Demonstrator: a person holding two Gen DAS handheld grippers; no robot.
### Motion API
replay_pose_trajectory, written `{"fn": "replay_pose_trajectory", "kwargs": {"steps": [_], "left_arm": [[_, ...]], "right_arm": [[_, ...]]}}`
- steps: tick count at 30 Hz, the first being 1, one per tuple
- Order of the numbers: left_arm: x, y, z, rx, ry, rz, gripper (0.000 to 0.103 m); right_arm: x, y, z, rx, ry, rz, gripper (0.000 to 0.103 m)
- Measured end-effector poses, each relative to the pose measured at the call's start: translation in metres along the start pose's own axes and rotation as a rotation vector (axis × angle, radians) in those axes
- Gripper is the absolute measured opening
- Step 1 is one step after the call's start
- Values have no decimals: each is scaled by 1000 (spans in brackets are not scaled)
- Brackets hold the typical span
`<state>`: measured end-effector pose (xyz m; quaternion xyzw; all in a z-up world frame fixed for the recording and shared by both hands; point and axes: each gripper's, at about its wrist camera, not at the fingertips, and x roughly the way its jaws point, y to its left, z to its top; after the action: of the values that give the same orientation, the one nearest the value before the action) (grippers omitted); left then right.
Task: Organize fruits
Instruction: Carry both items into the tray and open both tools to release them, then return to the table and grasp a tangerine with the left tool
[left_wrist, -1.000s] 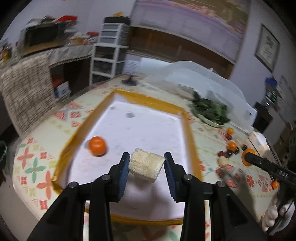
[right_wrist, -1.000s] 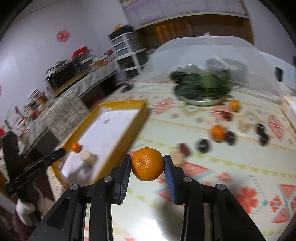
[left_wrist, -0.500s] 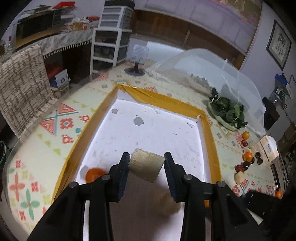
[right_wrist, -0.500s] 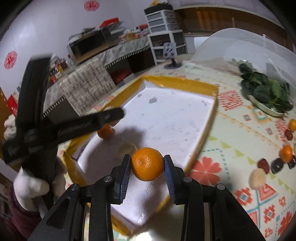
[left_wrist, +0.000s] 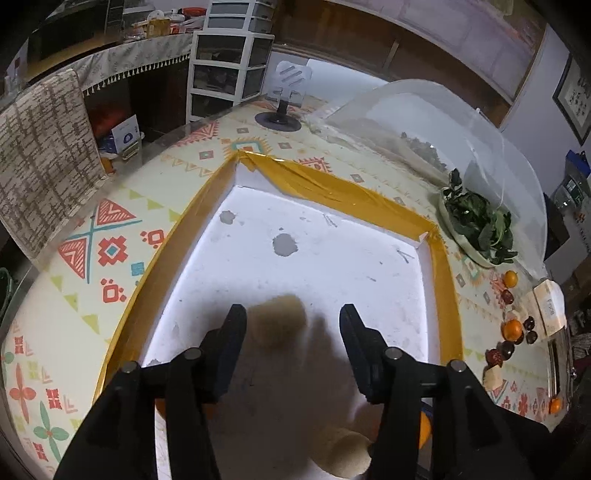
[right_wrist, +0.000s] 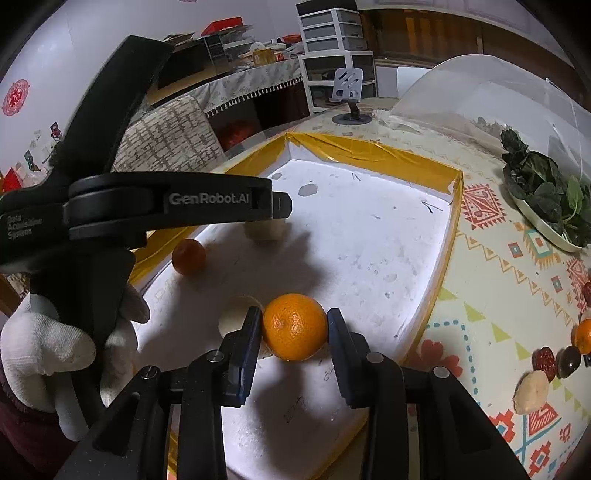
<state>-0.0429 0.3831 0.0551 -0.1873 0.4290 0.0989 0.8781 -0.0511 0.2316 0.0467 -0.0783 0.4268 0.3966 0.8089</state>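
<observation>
Left tool now spread wide, nothing clamped; half a second back it was pinching the pale cylindrical piece. That piece now blurred just below and between the jaws, closer to the left one, apparently dropping or just landed on the white floor of the yellow-rimmed tray. Contact with the tray floor not confirmable through the blur. In the right wrist view same piece partly hidden behind the left tool body, near the tray's left wall.

Right tool clamped on an orange, both pads touching its sides. A second ago held over the desk outside the tray; now over the near part of the tray floor, beside another pale piece that sits just left of the left jaw. Whether the orange touches the floor: cannot tell.

Also in tray: a darker orange near the left wall, close to the dropped piece.

Meaning for task: one more fruit delivered, left tool free for the next pick. Right-hand orange likely next to be released. Tray count looks like three in, a fourth held above.

Left on desk to the right: a small orange, dark round fruits, a pale piece. Plate of greens well apart from the tray, probably not part of the job.

Risk: dropped piece may roll toward the darker orange.
</observation>
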Motion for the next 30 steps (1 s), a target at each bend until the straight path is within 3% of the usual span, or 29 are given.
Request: {"fn": "replay_pose_trajectory", "kwargs": {"steps": [2, 6, 12, 17, 24, 30], "left_arm": [[-5, 1, 0, -11, -8, -12, 54], [-20, 1, -1, -20, -44, -18, 60], [-55, -5, -6, -29, -106, -34, 64], [-90, -20, -14, -16, -171, -58, 74], [-119, -62, -37, 42, -188, -125, 79], [-118, -106, -60, 109, -149, -189, 79]], "right_arm": [[0, -3, 1, 12, -3, -3, 39], [-6, -12, 2, 59, -21, 16, 59], [-38, -16, 1, 82, -84, 11, 60], [-70, -29, -10, 119, -131, -10, 63], [-115, -65, -51, 184, -163, -85, 65], [-169, -135, -109, 305, -175, -225, 66]]}}
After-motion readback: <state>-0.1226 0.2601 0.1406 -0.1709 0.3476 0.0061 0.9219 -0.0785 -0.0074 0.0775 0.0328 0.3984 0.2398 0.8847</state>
